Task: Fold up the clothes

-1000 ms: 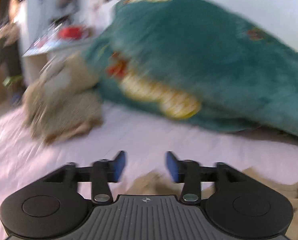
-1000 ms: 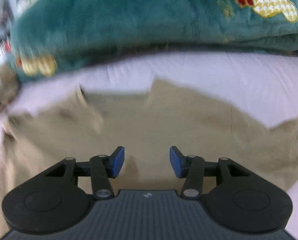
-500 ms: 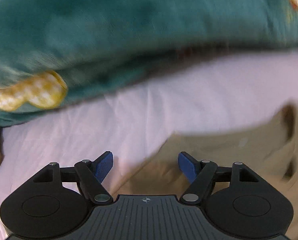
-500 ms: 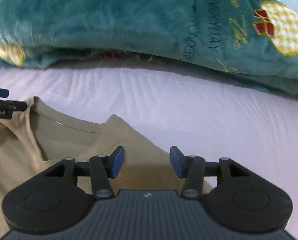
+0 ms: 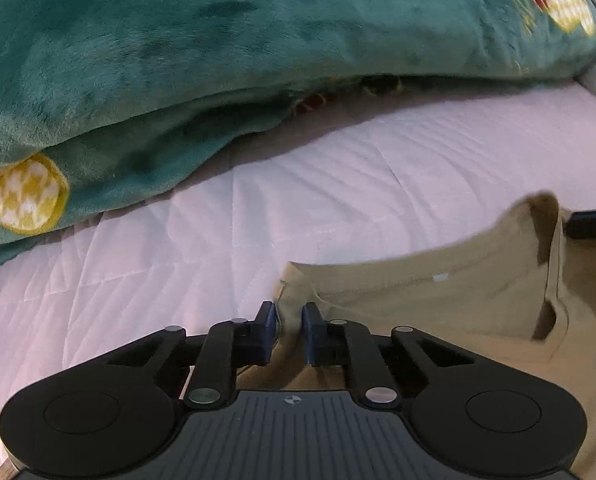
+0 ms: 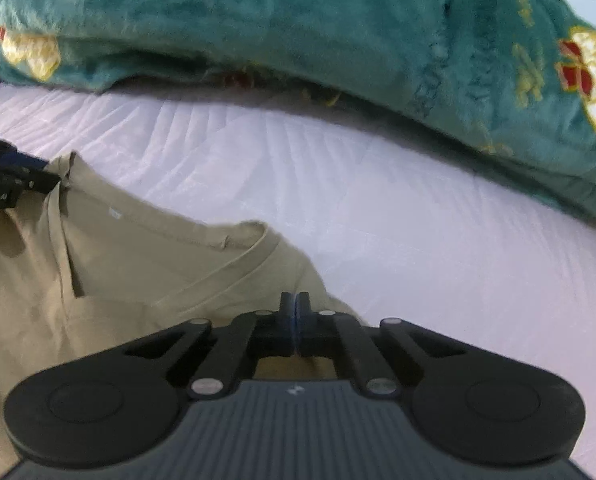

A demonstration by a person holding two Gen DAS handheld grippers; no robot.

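A tan T-shirt (image 5: 438, 300) lies flat on the pale pink bed sheet (image 5: 338, 180), with its neckline toward the blanket. My left gripper (image 5: 289, 320) is at the shirt's left shoulder by the collar. Its jaws are closing, and a bunched fold of tan cloth sits between the blue pads. In the right wrist view, my right gripper (image 6: 297, 314) is at the other shoulder of the T-shirt (image 6: 137, 260). Its pads are pressed together at the cloth's edge. The left gripper (image 6: 51, 178) also shows at the far collar end.
A thick teal plush blanket (image 5: 257, 40) with yellow and red patches is heaped across the back of the bed, close behind the shirt. It also fills the top of the right wrist view (image 6: 298, 20). A strip of bare sheet (image 6: 418, 220) lies between the blanket and the shirt.
Both grippers came down onto the shirt's shoulders and closed from open. The left one swung across from the room side to the collar and now has cloth between its pads.
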